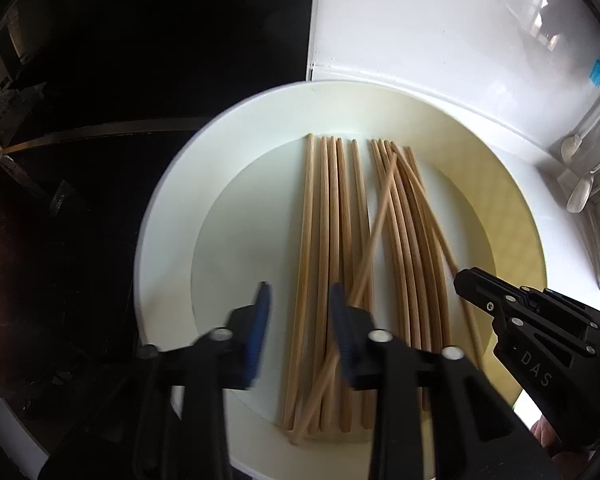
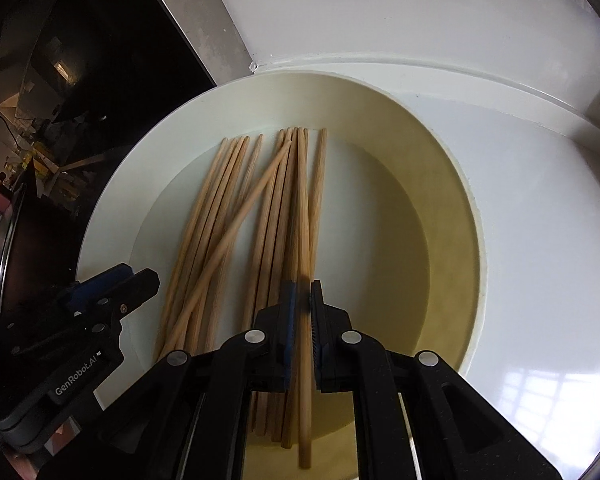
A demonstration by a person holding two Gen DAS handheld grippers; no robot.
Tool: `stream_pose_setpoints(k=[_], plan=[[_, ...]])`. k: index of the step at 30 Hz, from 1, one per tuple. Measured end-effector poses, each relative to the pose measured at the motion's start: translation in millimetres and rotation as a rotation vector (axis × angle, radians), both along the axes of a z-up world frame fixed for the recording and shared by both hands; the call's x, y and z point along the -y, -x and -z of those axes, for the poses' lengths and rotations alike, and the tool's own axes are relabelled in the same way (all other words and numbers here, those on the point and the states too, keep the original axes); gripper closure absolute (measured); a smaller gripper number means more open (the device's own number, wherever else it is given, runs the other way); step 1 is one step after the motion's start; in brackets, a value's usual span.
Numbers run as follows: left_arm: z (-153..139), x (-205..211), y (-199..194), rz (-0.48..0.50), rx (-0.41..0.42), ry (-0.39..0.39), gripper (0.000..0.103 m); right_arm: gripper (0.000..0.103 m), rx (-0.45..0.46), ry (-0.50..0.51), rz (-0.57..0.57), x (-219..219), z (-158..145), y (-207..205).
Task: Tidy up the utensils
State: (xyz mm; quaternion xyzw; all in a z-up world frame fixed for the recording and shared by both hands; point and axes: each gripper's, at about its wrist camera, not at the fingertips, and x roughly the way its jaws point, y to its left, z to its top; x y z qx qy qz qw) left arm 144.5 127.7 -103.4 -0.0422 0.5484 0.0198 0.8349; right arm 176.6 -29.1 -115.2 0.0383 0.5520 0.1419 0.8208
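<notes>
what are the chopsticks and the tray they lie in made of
Chopsticks: likely wood or bamboo, unvarnished matte tan with visible lengthwise grain. Tray: looks like smooth moulded plastic, pale cream, with a soft sheen and rounded rim; glazed ceramic can't be excluded.

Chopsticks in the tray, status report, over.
Left claw open above the chopsticks. Right claw nearly shut around one chopstick, grip unclear. One loose chopstick lies crosswise on the pile in the tray.

Wooden chopsticks [image 2: 276, 216] lay side by side in the white tray [image 2: 112, 208], one crossing diagonally, one running between the right jaws.
</notes>
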Motion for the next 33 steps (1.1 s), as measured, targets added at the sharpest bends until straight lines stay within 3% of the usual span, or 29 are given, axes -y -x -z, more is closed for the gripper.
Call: stream_pose_setpoints(k=[3,5,12,26,33], plan=[[-12,-1,7,-0.013,0.033,-0.003,0.041,0.087,0.039,0.005,0.007,3,-11,2],[-19,-4,12,-0.015,0.049,-0.004,0.041,0.079,0.058,0.000,0.013,7,-21,7],[-41,-5,26,-0.034,0.091,-0.006,0.021,0.062,0.113,-0.011,0.015,14,-47,28],[-63,1,55,-0.076,0.112,-0.024,0.018,0.051,0.141,0.025,0.021,25,-67,62],[-68,1,60,-0.080,0.118,-0.014,0.018,0.051,0.158,0.027,0.019,27,-73,67]])
